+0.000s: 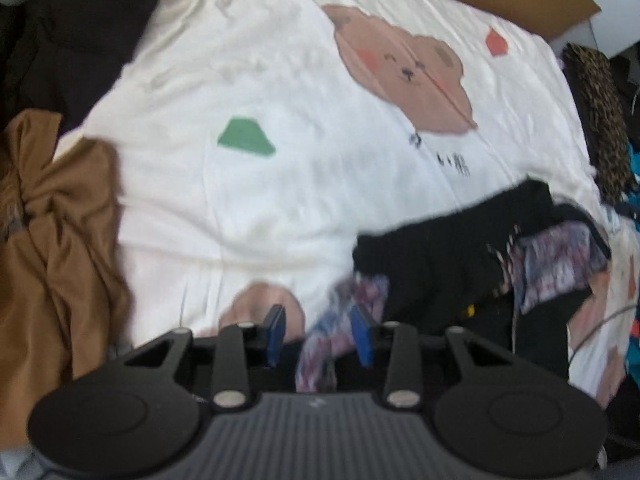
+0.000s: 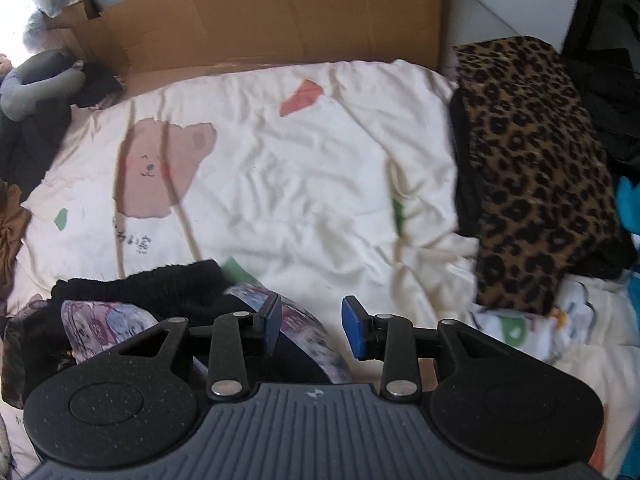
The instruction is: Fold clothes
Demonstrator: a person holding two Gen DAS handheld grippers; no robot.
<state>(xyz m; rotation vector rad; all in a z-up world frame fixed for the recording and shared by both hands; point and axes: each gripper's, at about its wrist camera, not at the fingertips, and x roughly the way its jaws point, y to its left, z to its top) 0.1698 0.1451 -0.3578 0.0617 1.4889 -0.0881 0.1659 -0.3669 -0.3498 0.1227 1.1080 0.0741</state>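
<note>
A white bedsheet printed with brown bear faces and small green and red patches covers most of both views, wrinkled and spread over a bed, with a flat sheet of brown cardboard standing along its far edge. To the right side of the sheet lies a folded leopard-print garment, its near end resting on the white cloth and dark clothing piled beyond it. At the opposite side, in the left wrist view, a crumpled tan-brown garment sits bunched on the edge of the sheet, and a dark heap of fabric lies behind it. Near the front of the bed rests the garment being folded, a black garment with a purple-and-white patterned lining, lying in a loose folded bundle on the sheet; in the right wrist view it shows low and to the left. A strip of its patterned edge runs down between the blue pads of the left gripper, whose jaws stand apart and are released, the pads not pressing on the cloth as far as the blur allows one to judge. The right gripper hangs just above the bundle's right end, its jaws likewise parted and released, with the patterned hem passing under the left pad and bare sheet showing in the gap.
</note>
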